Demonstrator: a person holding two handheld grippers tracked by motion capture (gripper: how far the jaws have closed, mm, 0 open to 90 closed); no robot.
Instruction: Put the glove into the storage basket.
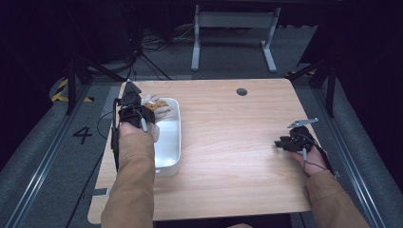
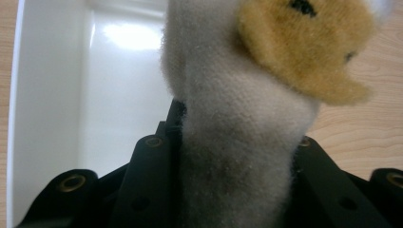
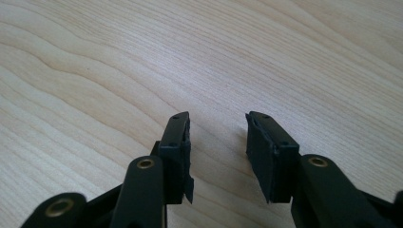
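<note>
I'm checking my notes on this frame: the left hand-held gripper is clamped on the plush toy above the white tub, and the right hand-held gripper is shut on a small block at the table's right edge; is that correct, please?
Not quite: the right hand-held gripper holds nothing. The right gripper view shows its jaws apart over the bare wooden table. The rest stands: the left hand-held gripper is clamped on the plush toy above the white tub.

Wooden table (image 1: 237, 156), grey carpeted floor (image 1: 28, 156), white desk frame (image 1: 233, 33) beyond, floor cables (image 1: 152, 47)

Both forearms wear tan sleeves (image 1: 133, 190). Each black gripper, left gripper (image 1: 130, 111) and right gripper (image 3: 216, 142), has brass-ringed holes behind its fingers (image 3: 176, 137), a trailing cable, and a grey three-cornered plate (image 1: 302, 123).
</note>
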